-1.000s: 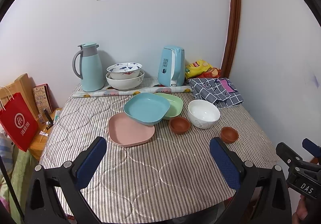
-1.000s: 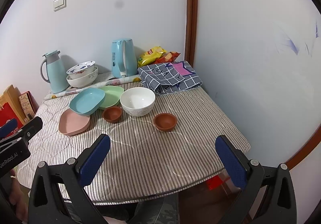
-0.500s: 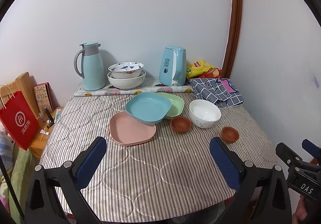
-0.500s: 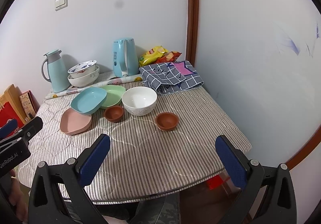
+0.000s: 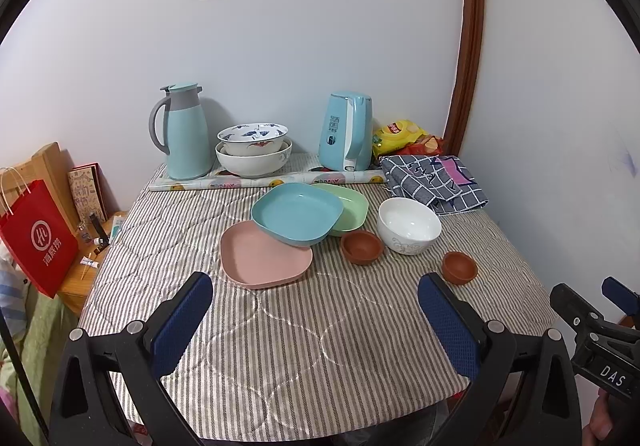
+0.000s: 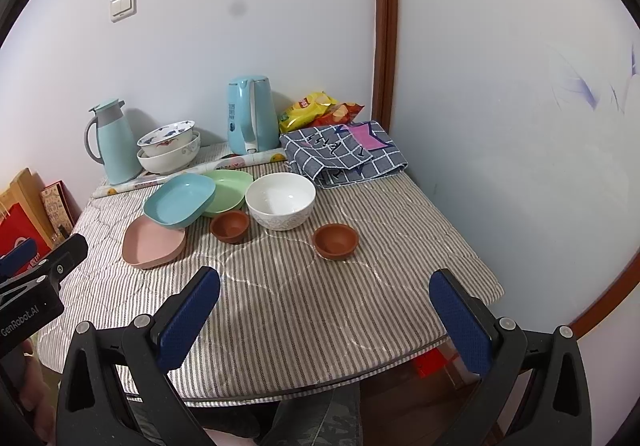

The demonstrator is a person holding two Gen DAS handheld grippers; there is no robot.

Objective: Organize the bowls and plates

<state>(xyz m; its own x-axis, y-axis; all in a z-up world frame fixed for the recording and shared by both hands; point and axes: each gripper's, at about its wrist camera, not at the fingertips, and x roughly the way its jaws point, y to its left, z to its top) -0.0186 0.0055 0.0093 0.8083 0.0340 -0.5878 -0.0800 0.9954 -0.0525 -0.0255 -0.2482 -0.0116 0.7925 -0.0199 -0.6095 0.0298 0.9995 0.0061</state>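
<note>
1. Both claws are held wide apart and nothing is gripped: the left gripper (image 5: 316, 320) and the right gripper (image 6: 328, 320) are poised over the near edge of the table (image 5: 280, 366), well apart from every dish.

2. No sorting is judged to have begun, as nothing is held and the loose dishes lie scattered across the striped cloth.

3. Three plates are found mid-table in a loose overlap: the blue plate (image 5: 297, 219) is propped tilted, its near edge on the pink plate (image 5: 265, 259) and its far side over the green plate (image 5: 349, 207). A tidy stack is not yet formed (the three look alike in shape, so nesting should be easy).

4. The white bowl (image 5: 409, 225) stands upright just right of the plates, with one brown bowl (image 5: 362, 247) just beside it, possibly touching; contact cannot be confirmed.

5. A second brown bowl (image 5: 460, 267) sits alone nearer the right gripper, apart from the rest.

6. Two patterned bowls (image 5: 254, 154) are already nested at the back, between the thermos jug (image 5: 186, 132) and the kettle (image 5: 349, 132).

7. What is left, by this reading: the plates to be squared into one pile and the three loose bowls to be gathered.
</note>
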